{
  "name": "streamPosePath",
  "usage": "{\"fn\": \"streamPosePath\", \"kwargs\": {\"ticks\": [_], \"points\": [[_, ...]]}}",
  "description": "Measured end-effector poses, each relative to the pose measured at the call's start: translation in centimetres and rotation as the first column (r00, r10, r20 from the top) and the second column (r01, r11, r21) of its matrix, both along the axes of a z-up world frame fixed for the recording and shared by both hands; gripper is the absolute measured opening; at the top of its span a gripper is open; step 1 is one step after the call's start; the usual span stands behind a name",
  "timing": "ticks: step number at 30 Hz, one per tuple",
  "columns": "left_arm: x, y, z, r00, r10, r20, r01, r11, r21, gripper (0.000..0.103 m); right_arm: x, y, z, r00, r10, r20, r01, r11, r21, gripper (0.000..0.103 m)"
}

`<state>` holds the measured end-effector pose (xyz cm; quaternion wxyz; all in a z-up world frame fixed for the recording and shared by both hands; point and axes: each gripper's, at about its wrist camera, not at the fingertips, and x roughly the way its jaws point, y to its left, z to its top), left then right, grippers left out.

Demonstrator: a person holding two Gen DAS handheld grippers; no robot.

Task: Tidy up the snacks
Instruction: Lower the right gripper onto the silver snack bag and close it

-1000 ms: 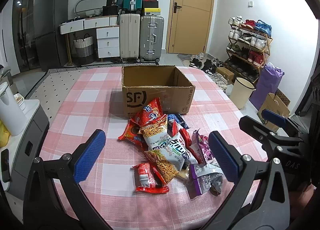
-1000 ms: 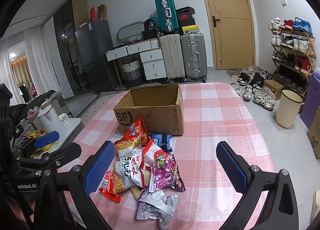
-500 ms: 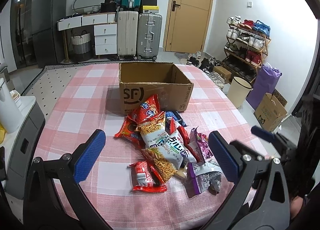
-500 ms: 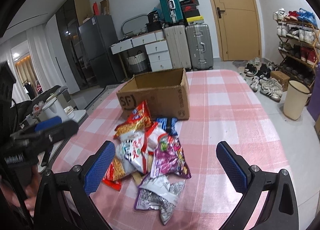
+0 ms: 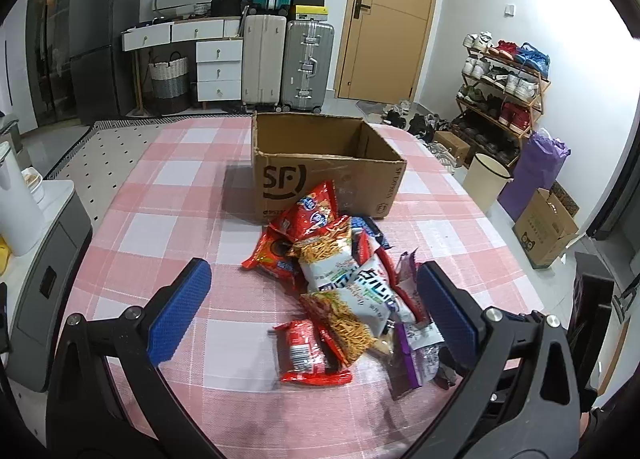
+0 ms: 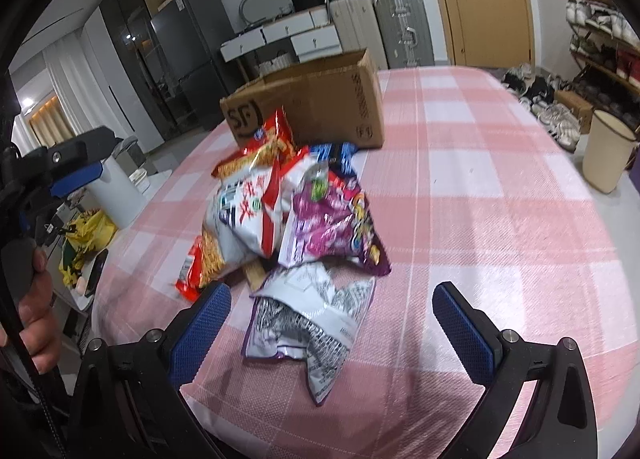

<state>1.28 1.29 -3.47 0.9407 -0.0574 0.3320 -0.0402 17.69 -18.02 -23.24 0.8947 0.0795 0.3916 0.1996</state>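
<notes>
Snack packets (image 5: 340, 283) all heaped on checked tablecloth (image 5: 168, 195), just ahead of both grippers. Cardboard box (image 5: 320, 163) beyond heap, interior apparently empty. Left gripper (image 5: 316, 311) spread wide, nothing held; right gripper (image 6: 332, 323) likewise, above silver-purple packet (image 6: 308, 319). Task judged barely begun.
</notes>
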Motion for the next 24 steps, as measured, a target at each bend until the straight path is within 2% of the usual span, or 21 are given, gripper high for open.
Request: {"fn": "streamPosePath", "kwargs": {"ticks": [9, 16, 20, 23, 24], "points": [[0.2, 1.5, -1.1, 1.0, -0.008, -0.003, 0.008, 0.999, -0.038, 0.102, 1.1, 1.3, -2.0, 0.996, 0.046, -0.073, -0.045, 0.999, 0.022, 0.103], [0.6, 2.7, -2.1, 1.0, -0.02, -0.02, 0.019, 0.997, -0.078, 0.102, 1.7, 1.9, -2.8, 0.994, 0.052, -0.098, -0.05, 0.998, 0.029, 0.103], [0.9, 2.9, -2.9, 0.999, -0.02, -0.04, 0.017, 0.997, -0.071, 0.102, 1.7, 2.1, -3.0, 0.994, 0.055, -0.091, -0.053, 0.998, 0.027, 0.103], [1.4, 2.9, -3.7, 0.997, -0.023, -0.068, 0.018, 0.997, -0.075, 0.102, 1.5, 2.4, -3.0, 0.995, 0.057, -0.081, -0.057, 0.998, 0.004, 0.097], [1.5, 2.8, -3.9, 0.997, -0.026, -0.076, 0.021, 0.997, -0.075, 0.102, 1.4, 2.5, -2.9, 0.996, 0.057, -0.073, -0.057, 0.998, -0.005, 0.09]]}}
